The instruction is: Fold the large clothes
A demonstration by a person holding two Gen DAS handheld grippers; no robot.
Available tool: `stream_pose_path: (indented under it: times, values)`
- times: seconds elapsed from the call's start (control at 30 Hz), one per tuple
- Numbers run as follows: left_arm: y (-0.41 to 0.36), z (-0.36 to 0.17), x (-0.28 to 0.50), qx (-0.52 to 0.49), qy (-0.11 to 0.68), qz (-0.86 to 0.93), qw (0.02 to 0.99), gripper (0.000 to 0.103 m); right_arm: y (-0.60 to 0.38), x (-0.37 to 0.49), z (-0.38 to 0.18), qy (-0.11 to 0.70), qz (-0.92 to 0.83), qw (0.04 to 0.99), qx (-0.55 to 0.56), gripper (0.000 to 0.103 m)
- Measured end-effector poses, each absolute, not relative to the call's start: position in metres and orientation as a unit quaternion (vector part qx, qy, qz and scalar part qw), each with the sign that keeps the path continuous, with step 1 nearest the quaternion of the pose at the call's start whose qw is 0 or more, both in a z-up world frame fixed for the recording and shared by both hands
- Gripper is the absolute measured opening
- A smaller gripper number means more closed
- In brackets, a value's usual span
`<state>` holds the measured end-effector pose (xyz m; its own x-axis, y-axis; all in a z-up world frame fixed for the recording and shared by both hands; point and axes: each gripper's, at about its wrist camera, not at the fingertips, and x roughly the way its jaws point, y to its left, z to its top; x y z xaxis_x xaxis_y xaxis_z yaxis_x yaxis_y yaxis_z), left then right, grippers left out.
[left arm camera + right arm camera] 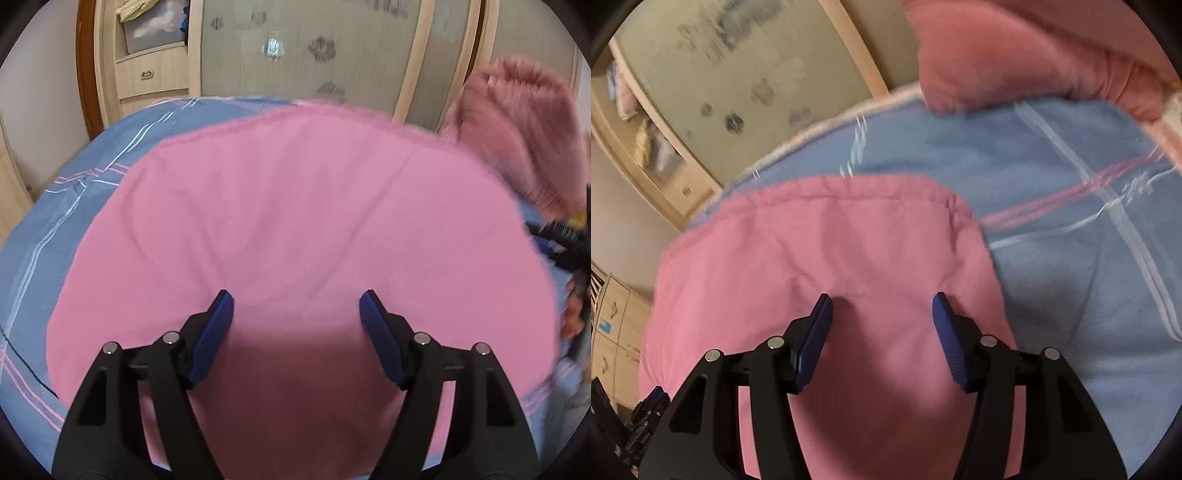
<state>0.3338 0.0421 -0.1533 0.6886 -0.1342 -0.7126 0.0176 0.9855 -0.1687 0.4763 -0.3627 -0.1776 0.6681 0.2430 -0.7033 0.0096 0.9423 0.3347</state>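
Observation:
A large pink garment (295, 206) lies flat on a blue striped bedsheet (74, 192). My left gripper (296, 301) is open and empty, hovering just above the garment's near part. My right gripper (882, 302) is also open and empty, above the same pink garment (812, 251) near its right edge, where a stitched hem runs along the far side. The right gripper's black body shows at the right edge of the left wrist view (565, 240). The left gripper shows at the bottom left of the right wrist view (646, 410).
A fluffy pink item (517, 125) sits at the far right of the bed; in the right wrist view it fills the top right (1015, 48). A light wooden wardrobe with frosted floral doors (295, 48) stands behind the bed. The blue sheet (1071, 258) spreads out right of the garment.

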Motion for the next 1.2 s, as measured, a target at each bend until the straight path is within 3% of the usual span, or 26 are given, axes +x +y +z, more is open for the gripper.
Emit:
stream_pose_path:
  times: [0.13,0.23,0.43,0.57,0.67,1.2]
  values:
    - [0.046,-0.129,0.345,-0.089,0.367,-0.039,0.925,0.075,-0.283,0.464,-0.152,0.394,0.122,0.910,0.043,0.058]
    - [0.038,-0.139,0.376,-0.055,0.405,-0.015,0.913,0.077,-0.230,0.468,-0.157,0.401,0.111,0.909,-0.036,0.058]
    - [0.029,-0.163,0.386,-0.020,0.433,0.000,0.901,0.079,-0.208,0.481,-0.194,0.437,0.064,0.896,-0.044,0.071]
    - [0.033,-0.137,0.349,-0.057,0.412,-0.051,0.908,0.079,-0.220,0.432,-0.163,0.410,0.072,0.909,0.006,0.078]
    - [0.027,-0.111,0.293,-0.033,0.362,-0.051,0.930,0.091,-0.220,0.382,-0.135,0.366,0.076,0.927,0.017,0.088]
    - [0.012,-0.019,0.086,0.030,0.245,-0.033,0.968,0.100,-0.219,0.179,-0.065,0.275,0.035,0.960,0.029,0.097]
